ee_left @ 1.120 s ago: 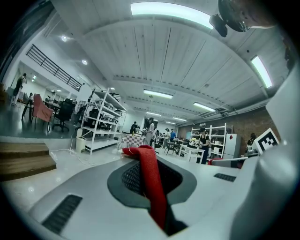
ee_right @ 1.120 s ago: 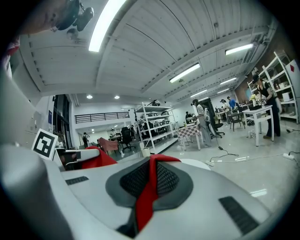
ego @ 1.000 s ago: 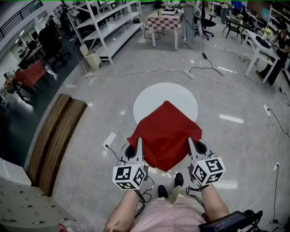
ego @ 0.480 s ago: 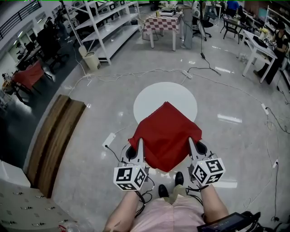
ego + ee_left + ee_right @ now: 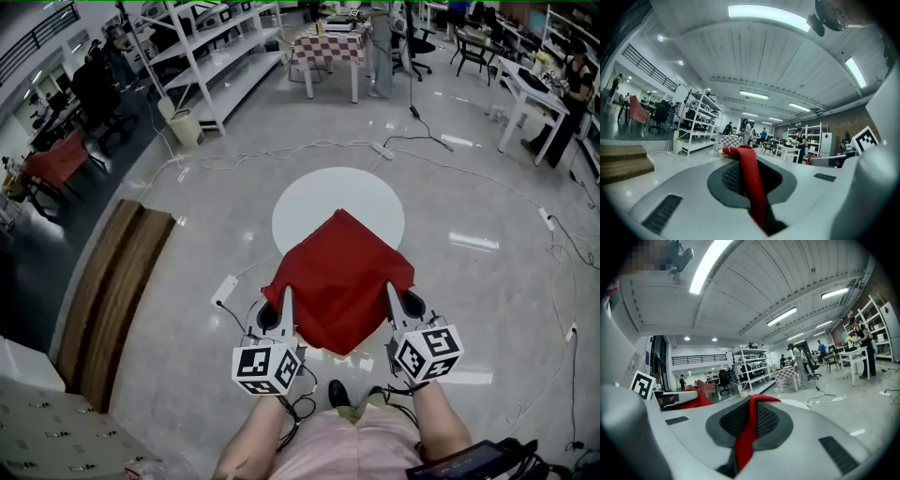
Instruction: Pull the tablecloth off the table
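- the tablecloth [image 5: 337,277] is a plain red square of fabric with no pattern. from the head view it reads as a diamond, with soft folds across it.
- its far corner sits over the round white table [image 5: 319,192], reaching about to the middle of the top. the far half of the table top is bare.
- the rest of the cloth crosses the table's near edge and hangs in the air toward the person. its near side sags in a curve between the two tools.
- the left gripper [image 5: 285,302] has its jaws closed tight on the cloth's left side, just inside the left corner. its own view shows a thin red strip pinched between the pads, with a small bunch poking out past the tips.
- the right gripper [image 5: 395,298] grips the right side the same way, jaws together on a narrow red fold that runs up the seam between them.
- both grippers sit side by side just off the table's near edge, with the cloth spread between them.
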